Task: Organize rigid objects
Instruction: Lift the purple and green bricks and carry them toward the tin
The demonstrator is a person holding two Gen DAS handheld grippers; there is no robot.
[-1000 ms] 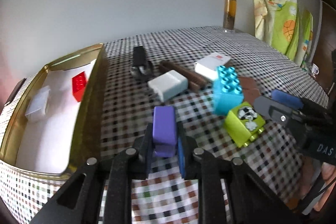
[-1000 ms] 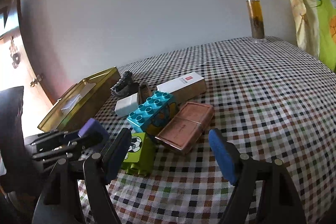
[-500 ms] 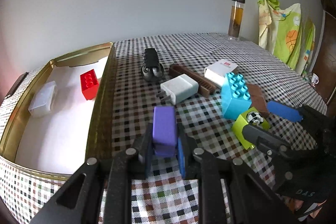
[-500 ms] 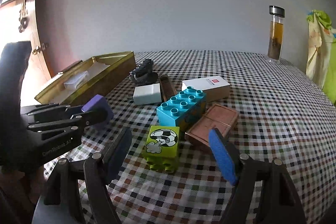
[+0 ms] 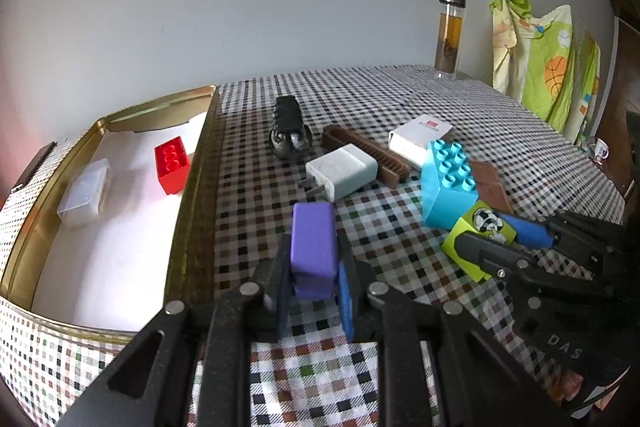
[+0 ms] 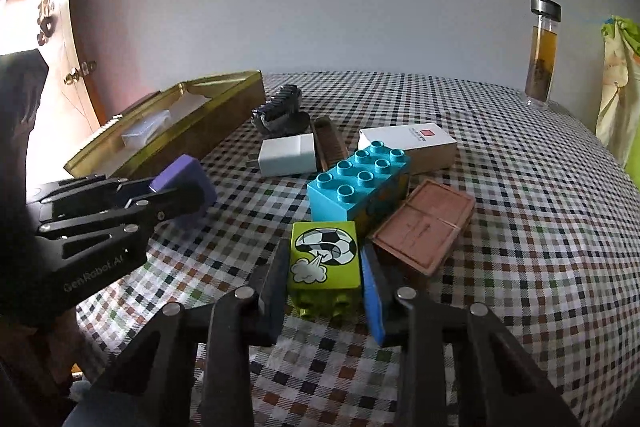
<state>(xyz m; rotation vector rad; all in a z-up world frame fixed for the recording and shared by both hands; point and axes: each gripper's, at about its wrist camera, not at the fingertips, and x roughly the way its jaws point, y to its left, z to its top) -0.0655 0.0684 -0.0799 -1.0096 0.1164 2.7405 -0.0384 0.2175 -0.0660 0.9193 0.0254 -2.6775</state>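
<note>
My left gripper (image 5: 312, 259) is shut on a purple block (image 5: 313, 241), held just right of the gold tin (image 5: 196, 211). The tin holds a red brick (image 5: 172, 163) and a clear plastic box (image 5: 84, 193). My right gripper (image 6: 325, 267) has closed on the lime-green football brick (image 6: 325, 259), which rests on the checked cloth; it also shows in the left wrist view (image 5: 478, 231). A cyan brick (image 6: 360, 183), brown case (image 6: 424, 231), white charger (image 6: 286, 155), white carton (image 6: 412, 145), brown comb (image 5: 366, 155) and black clip (image 5: 288, 127) lie beyond.
A glass bottle (image 5: 450, 35) of amber liquid stands at the table's far edge. Green patterned cloth (image 5: 548, 63) hangs at the right. The left gripper (image 6: 120, 207) with the purple block (image 6: 188, 183) sits left of the right one.
My right gripper has moved in and closed from wide open onto the lime-green football brick. My left gripper keeps the purple block and has shifted a little toward the tin.
</note>
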